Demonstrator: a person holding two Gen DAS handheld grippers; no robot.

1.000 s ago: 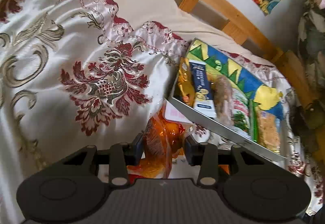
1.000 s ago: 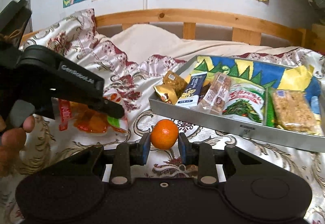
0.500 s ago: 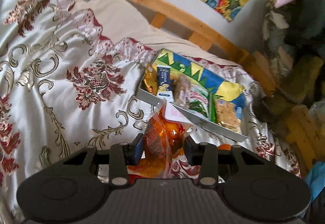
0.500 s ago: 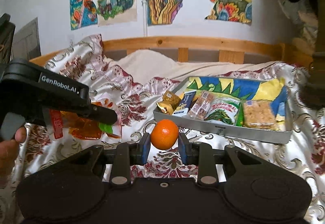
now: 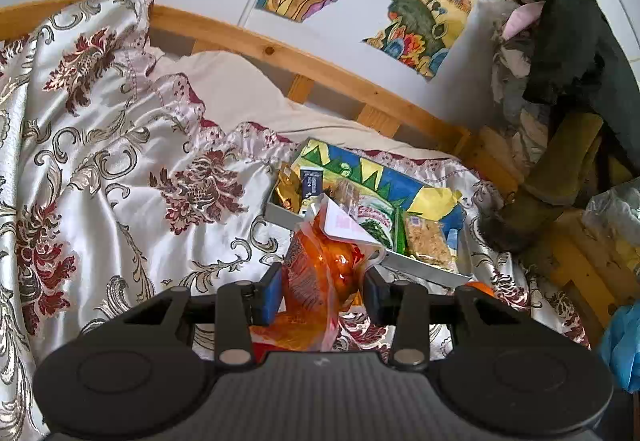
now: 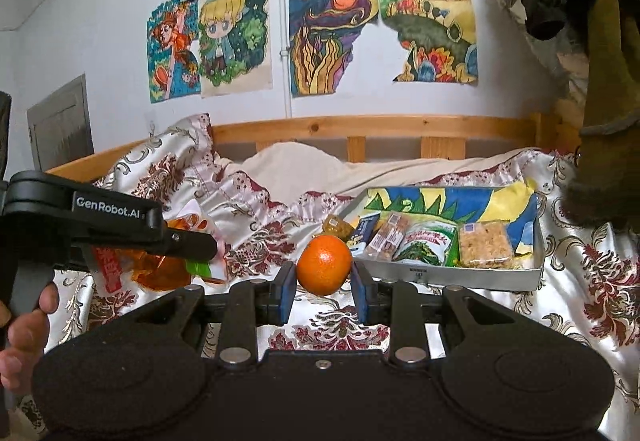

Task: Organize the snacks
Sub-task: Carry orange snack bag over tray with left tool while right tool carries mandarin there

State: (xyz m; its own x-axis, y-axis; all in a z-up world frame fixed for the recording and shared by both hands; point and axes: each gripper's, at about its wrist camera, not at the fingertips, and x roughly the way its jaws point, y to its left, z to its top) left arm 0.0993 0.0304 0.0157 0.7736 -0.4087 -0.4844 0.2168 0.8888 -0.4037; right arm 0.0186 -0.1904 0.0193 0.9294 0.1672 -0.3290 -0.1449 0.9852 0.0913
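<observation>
My left gripper (image 5: 322,291) is shut on an orange snack bag (image 5: 320,273) with a white top flap, held above the bedspread short of the tray. In the right wrist view the left gripper (image 6: 200,245) shows at the left with the bag (image 6: 160,269). My right gripper (image 6: 324,289) is shut on an orange mandarin (image 6: 324,270), raised off the bed. A grey metal tray (image 6: 440,275) with a colourful liner holds several snack packets; it also shows in the left wrist view (image 5: 280,215).
The tray lies on a satin bedspread (image 5: 120,177) with red floral patterns. A wooden bed rail (image 6: 380,125) runs behind. Plush toys and dark clothing (image 5: 560,41) hang at the right. Drawings (image 6: 332,33) cover the wall.
Both grippers have risen and pulled back from the tray, each still holding its item. The mandarin has left the bedspread, and the tray looks smaller and farther away.
</observation>
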